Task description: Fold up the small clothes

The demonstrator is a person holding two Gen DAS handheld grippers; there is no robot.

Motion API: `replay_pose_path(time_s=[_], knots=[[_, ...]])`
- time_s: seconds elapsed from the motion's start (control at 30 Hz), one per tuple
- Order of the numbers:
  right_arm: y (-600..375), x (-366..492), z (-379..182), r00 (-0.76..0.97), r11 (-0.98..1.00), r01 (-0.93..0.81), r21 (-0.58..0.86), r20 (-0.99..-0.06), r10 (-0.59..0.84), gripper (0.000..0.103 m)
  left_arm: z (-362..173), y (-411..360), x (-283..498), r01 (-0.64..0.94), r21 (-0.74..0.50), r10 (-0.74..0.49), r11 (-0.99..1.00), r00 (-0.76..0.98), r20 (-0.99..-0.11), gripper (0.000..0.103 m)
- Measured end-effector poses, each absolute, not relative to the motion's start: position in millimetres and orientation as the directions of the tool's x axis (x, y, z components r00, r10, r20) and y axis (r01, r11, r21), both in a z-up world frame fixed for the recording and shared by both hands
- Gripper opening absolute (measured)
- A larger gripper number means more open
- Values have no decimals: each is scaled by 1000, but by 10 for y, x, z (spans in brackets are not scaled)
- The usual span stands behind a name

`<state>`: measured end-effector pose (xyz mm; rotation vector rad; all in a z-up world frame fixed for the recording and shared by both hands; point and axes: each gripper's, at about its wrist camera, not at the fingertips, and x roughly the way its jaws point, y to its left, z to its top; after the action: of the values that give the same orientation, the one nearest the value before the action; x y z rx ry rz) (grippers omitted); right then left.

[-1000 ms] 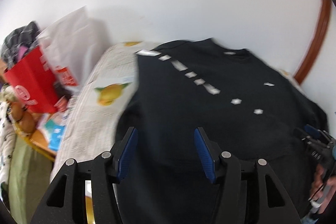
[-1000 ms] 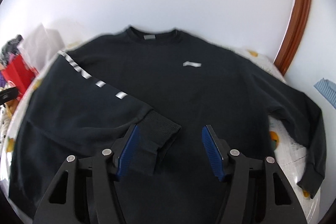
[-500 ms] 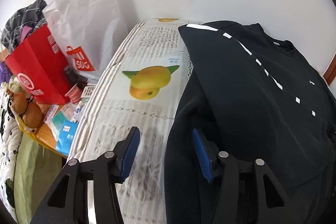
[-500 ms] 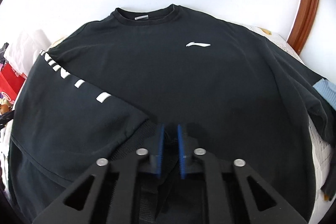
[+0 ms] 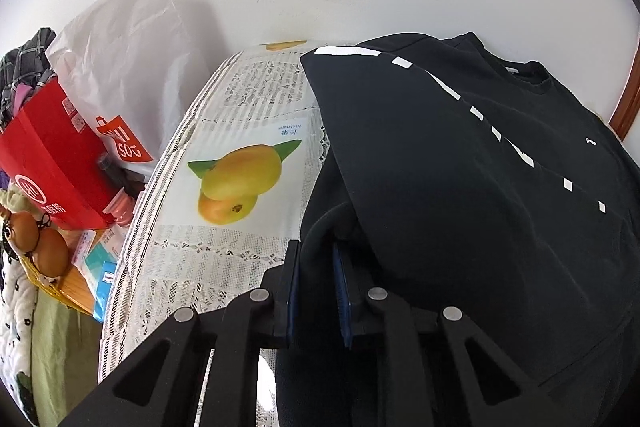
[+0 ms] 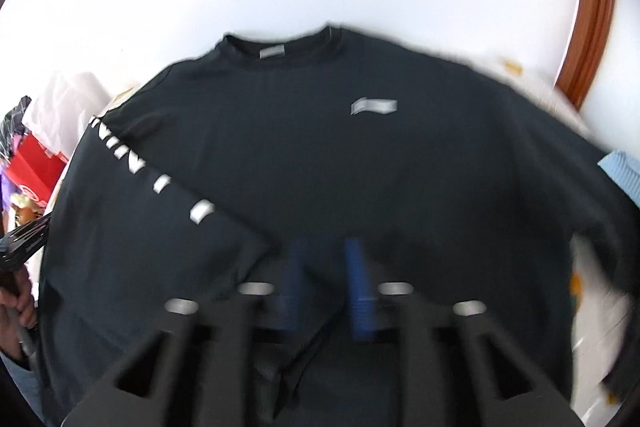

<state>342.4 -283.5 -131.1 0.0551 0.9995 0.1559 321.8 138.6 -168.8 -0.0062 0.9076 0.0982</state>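
Where soft black sweatshirt (image 5: 460, 163) bunches, left claw (image 5: 316, 267) closes.

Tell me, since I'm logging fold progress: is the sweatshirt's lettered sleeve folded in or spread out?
Folded in: the lettered sleeve lies diagonally across the black sweatshirt chest.

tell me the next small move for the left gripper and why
Probably lift the pinched side edge a little and carry it in over the body. The left gripper is closing with a fold of the black sweatshirt between its pads at the side seam, and the printed sleeve already lies folded across the chest. The right gripper is opening, so it looks done with the cuff.
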Motion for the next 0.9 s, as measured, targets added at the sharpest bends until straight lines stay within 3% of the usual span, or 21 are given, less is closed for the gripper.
replay_pose_path(time_s=[0.03, 0.2, 0.23, 0.3, 0.33, 0.53, 0.73, 0.9], knots=[[-2837, 3396, -1366, 524, 985, -105, 136, -835, 171, 50, -1686, 1397, 3220, -89, 27, 76, 996, 609, -789, 15], [-2759, 3247, -1542, 505, 981, -108, 163, -840, 195, 51, -1697, 1396, 3217, -89, 26, 75, 996, 611, -788, 16], [-2714, 3248, -1548, 508, 983, -116, 140, -842, 179, 46, -1699, 1394, 3217, -89, 29, 77, 996, 612, -787, 16], [-2639, 3249, -1548, 520, 985, -137, 107, -839, 163, 21, -1702, 1393, 3212, -89, 26, 75, 996, 616, -784, 12], [-2593, 3269, -1544, 513, 980, -168, 107, -839, 180, 16, -1702, 1391, 3210, -84, 20, 68, 996, 617, -784, 10], [-2673, 3412, -1126, 604, 980, -194, 40, -783, 152, 15, -1689, 1448, 3199, -91, -23, 39, 996, 623, -781, 7], [-3096, 3754, -801, 695, 998, -70, -3, -718, 46, 15, -1693, 1524, 3199, -108, -76, 8, 991, 626, -780, 7], [-3520, 4043, -875, 683, 999, 32, 21, -731, -6, 15, -1694, 1505, 3206, -110, -70, 14, 992, 622, -783, 7]])
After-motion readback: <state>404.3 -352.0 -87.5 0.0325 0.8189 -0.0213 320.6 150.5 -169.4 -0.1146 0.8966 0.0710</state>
